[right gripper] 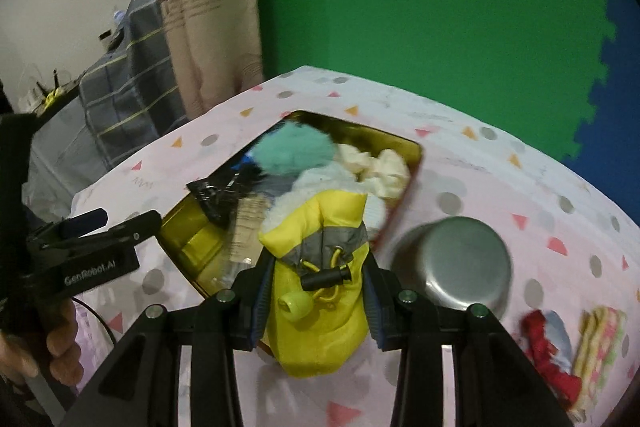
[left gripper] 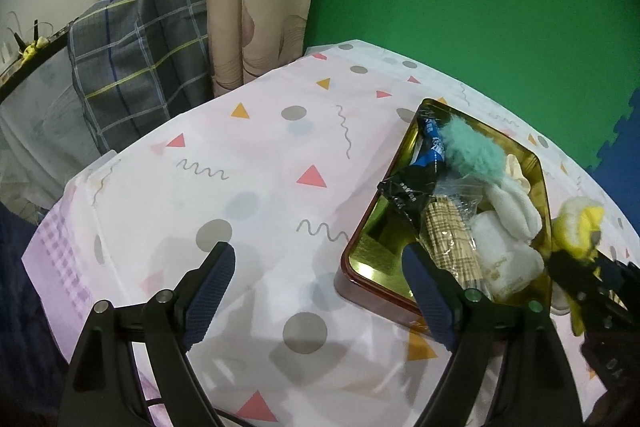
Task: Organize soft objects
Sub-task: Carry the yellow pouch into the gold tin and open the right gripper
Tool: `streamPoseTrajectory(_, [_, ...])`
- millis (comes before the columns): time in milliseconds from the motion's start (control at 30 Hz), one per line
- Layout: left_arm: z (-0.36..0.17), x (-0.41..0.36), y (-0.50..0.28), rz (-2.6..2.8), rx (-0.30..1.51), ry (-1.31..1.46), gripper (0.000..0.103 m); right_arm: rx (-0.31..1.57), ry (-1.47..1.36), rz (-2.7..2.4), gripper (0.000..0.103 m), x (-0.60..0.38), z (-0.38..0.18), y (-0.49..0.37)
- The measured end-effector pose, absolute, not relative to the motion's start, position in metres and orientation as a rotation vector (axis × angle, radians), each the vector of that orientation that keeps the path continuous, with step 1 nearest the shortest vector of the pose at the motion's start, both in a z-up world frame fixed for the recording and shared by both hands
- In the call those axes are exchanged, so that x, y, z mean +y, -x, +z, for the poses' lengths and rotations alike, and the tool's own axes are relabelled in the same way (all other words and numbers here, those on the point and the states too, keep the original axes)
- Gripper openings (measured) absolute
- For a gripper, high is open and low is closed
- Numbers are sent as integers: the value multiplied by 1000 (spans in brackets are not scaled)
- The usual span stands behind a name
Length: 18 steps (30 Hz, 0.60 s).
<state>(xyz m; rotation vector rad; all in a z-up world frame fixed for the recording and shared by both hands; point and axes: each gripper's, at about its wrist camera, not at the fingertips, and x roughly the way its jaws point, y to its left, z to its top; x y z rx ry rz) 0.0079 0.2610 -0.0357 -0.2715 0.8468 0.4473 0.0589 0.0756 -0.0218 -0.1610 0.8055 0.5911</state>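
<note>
The right gripper (right gripper: 316, 307), fingers clamped on a yellow pouch (right gripper: 320, 291), holds it above the tin's (right gripper: 180, 227) near edge on the counter (right gripper: 520, 187); release into the tin looks next. The left gripper (left gripper: 316, 291) hovers alongside, fingers apart and empty.

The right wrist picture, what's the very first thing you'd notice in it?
The bright yellow pouch with a grey band and black toggle grabs the eye: it is clamped in the right gripper, just in front of the gold tin. Behind it, a fluffy teal pom-pom lies in that crowded tin. To the right, a shiny metal bowl sits upside down on the pink patterned tablecloth.
</note>
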Motion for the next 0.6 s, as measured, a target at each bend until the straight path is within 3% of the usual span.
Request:
streamPoseTrajectory(367, [-38, 265, -7, 453, 855, 285, 83, 864, 217, 599, 40, 115, -50, -79])
streamPoseTrajectory(600, [-38, 261, -8, 443, 857, 273, 83, 879, 232, 602, 49, 119, -55, -80])
